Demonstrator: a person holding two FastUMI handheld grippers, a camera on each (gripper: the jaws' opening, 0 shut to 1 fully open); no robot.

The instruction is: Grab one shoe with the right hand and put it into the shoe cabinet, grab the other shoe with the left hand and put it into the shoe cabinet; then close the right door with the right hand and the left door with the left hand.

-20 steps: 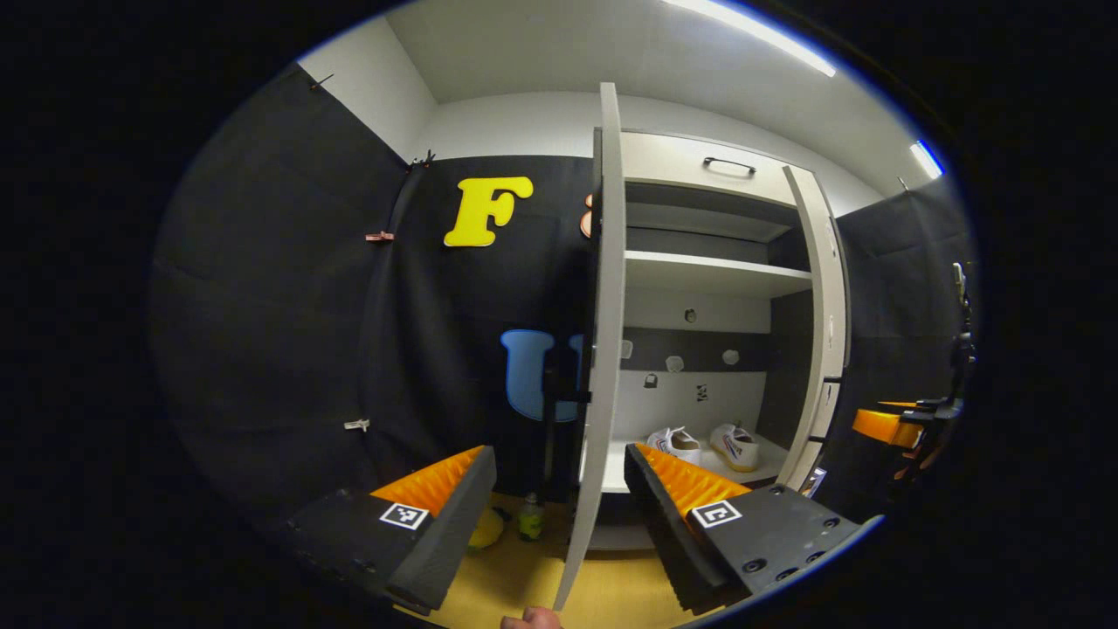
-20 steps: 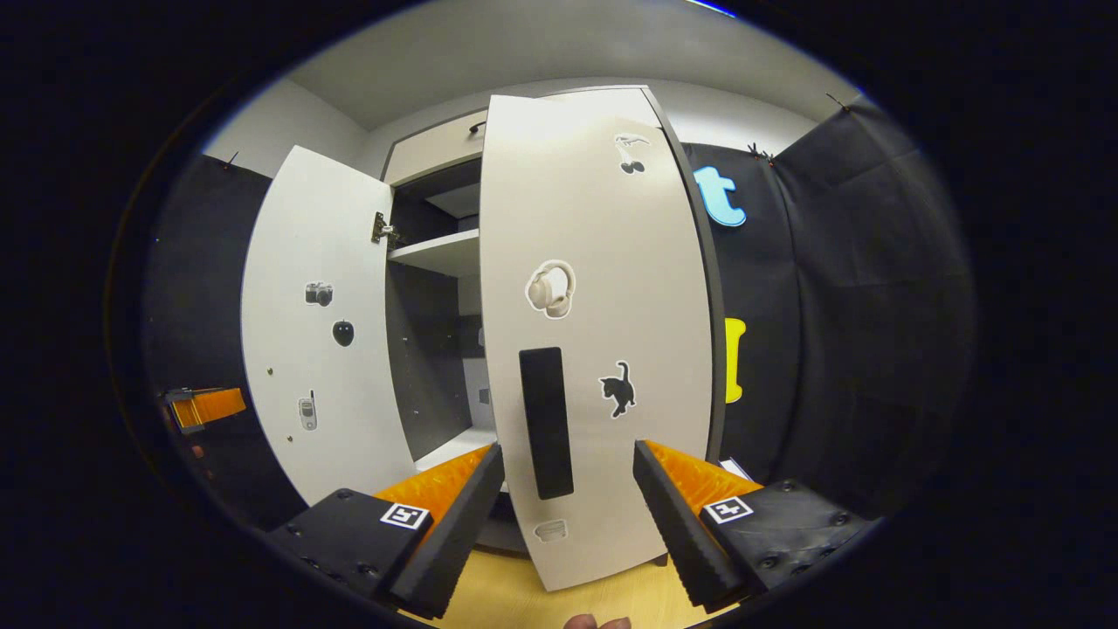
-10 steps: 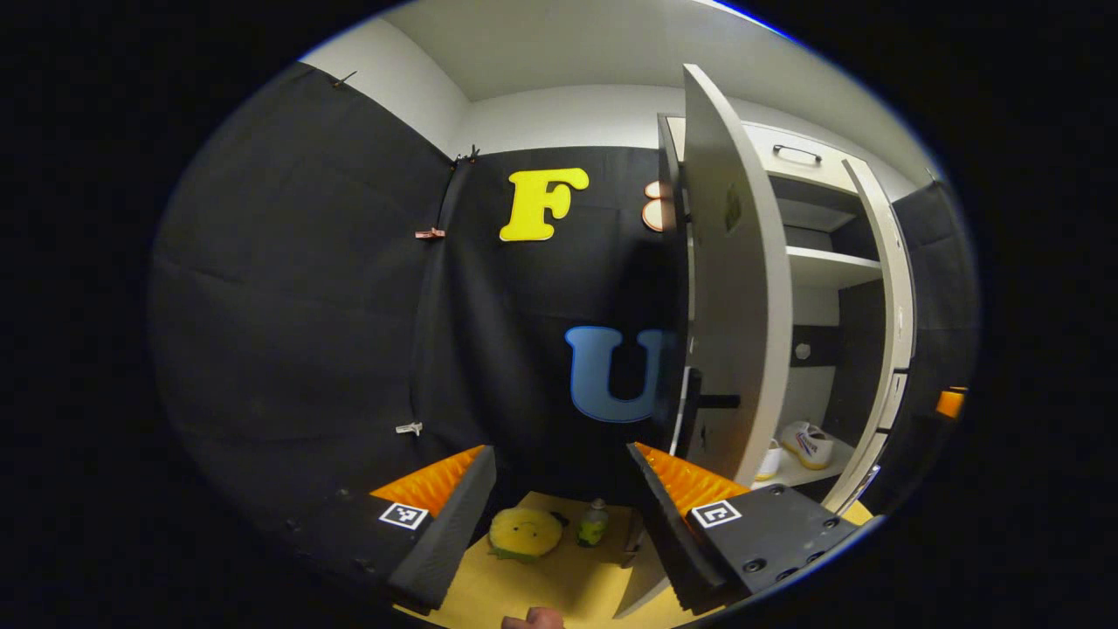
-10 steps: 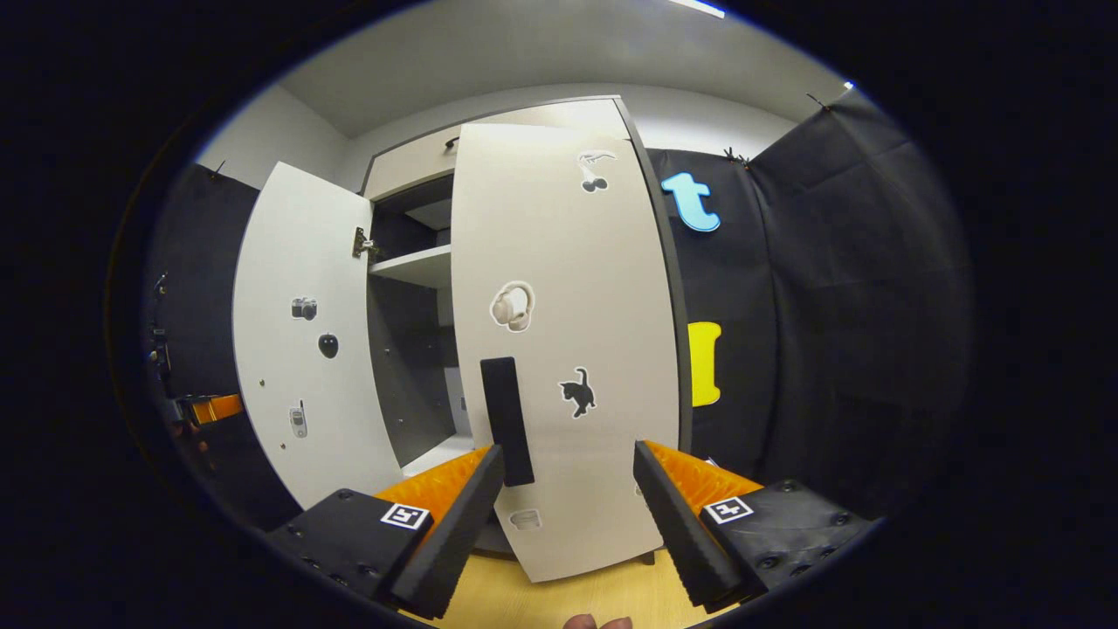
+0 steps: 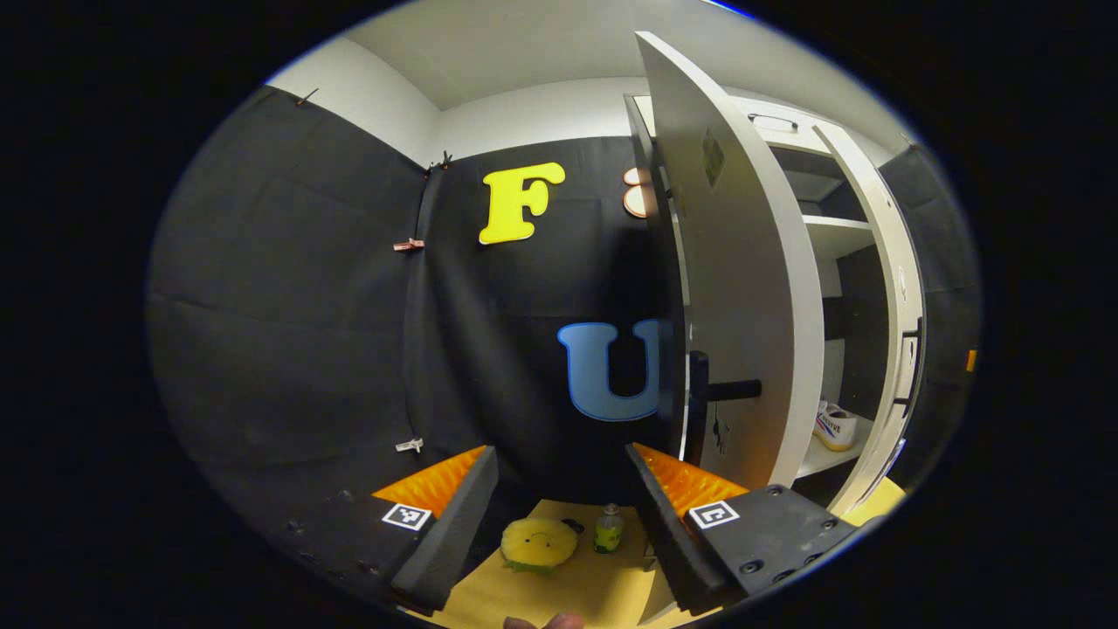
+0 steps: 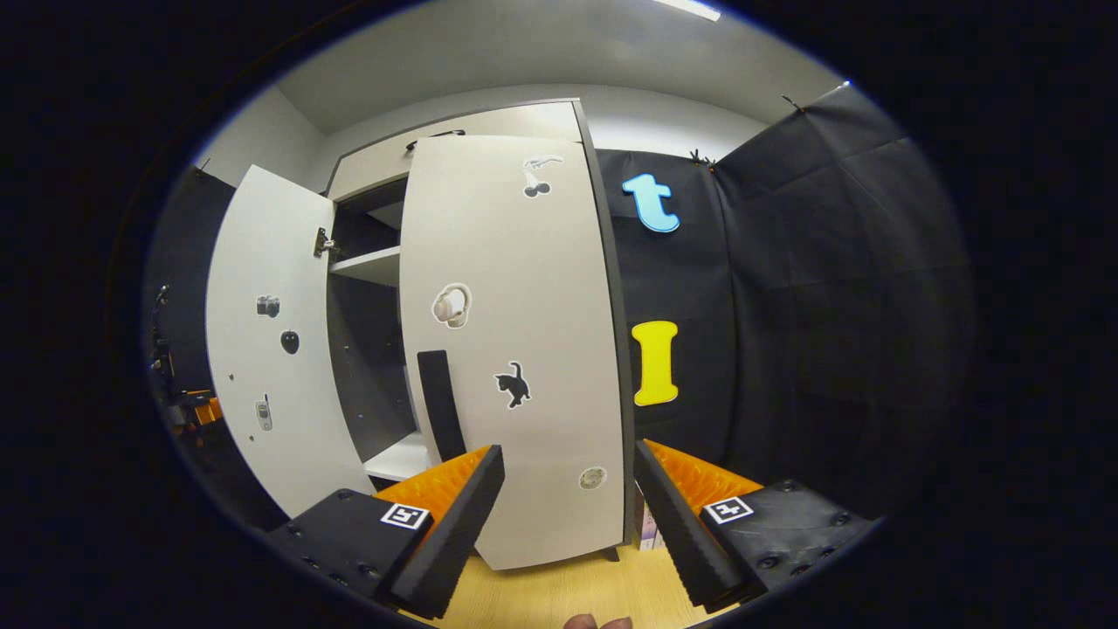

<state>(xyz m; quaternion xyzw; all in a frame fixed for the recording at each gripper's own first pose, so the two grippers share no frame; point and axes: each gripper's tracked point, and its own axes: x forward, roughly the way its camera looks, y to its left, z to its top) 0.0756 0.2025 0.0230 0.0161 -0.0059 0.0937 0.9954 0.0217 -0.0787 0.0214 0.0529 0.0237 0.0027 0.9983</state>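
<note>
The fingers of the right gripper (image 6: 566, 515) are held apart with nothing between them, just before the lower part of the right door (image 6: 515, 349), which is seen swung most of the way toward the shoe cabinet (image 6: 376, 262); its dark handle (image 6: 439, 404) lies just beside the left-hand finger. The fingers of the left gripper (image 5: 559, 515) are likewise spread and empty, aimed past the outer edge of the left door (image 5: 742, 288), whose dark handle (image 5: 729, 390) projects above the right-hand finger.

A snag is judged possible if a finger is caught behind a handle, or if the left door is pushed home first and the two leaves collide at the middle. A door shoved hard could also rebound open.

Inside the cabinet, a white shoe (image 5: 837, 426) is seen resting on the bottom shelf (image 5: 817, 454), with an upper shelf (image 5: 837, 225) left bare. On the floor (image 5: 576, 585) a yellow plush toy (image 5: 539, 542) and a small bottle (image 5: 609, 528) are seen near the left door.
</note>
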